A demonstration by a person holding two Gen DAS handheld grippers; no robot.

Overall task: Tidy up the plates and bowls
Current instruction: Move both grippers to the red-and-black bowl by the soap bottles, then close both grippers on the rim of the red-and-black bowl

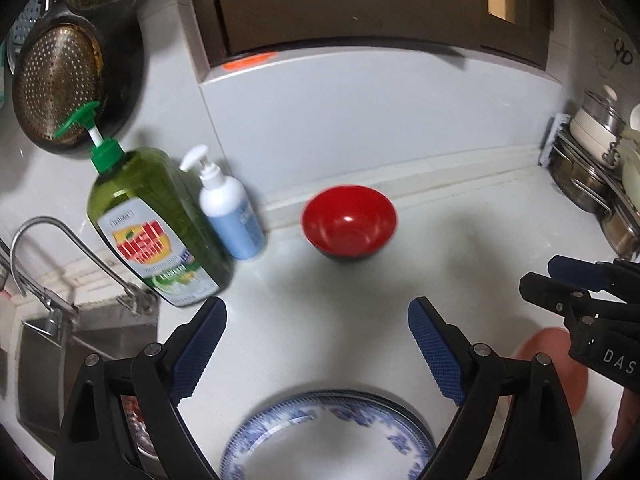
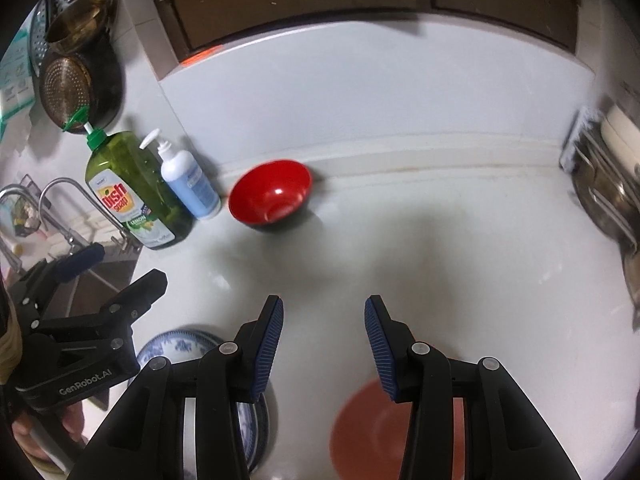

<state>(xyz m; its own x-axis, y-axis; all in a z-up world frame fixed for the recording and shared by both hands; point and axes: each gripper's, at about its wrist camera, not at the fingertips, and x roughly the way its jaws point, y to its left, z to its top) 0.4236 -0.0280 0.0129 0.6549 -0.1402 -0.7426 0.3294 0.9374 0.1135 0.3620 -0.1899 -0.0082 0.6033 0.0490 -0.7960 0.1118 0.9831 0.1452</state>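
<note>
Two grippers are present above a white countertop. In the left wrist view, the left gripper hangs over the counter with its jaws wide apart and nothing between them. Directly below it, at the near edge, lies a blue-and-white patterned plate. Ahead, near the back wall, a red bowl stands upright on the counter, apart from both grippers. To the left of the bowl, a white pump bottle stands just beside a green dish soap bottle. A faucet arches over a steel sink at the left edge. The right gripper enters from the right; a salmon-coloured plate lies beneath it. A rack of metal pots sits at far right.

In the right wrist view, the right gripper is held over the counter, jaws apart and empty. The salmon-coloured plate lies below it, partly hidden by the right finger. The blue-and-white patterned plate lies to the left, near the salmon one but not touching it, partly covered by the left gripper, whose jaws stand open. The red bowl stands ahead and to the left, just beside the white pump bottle and the green dish soap bottle.
</note>
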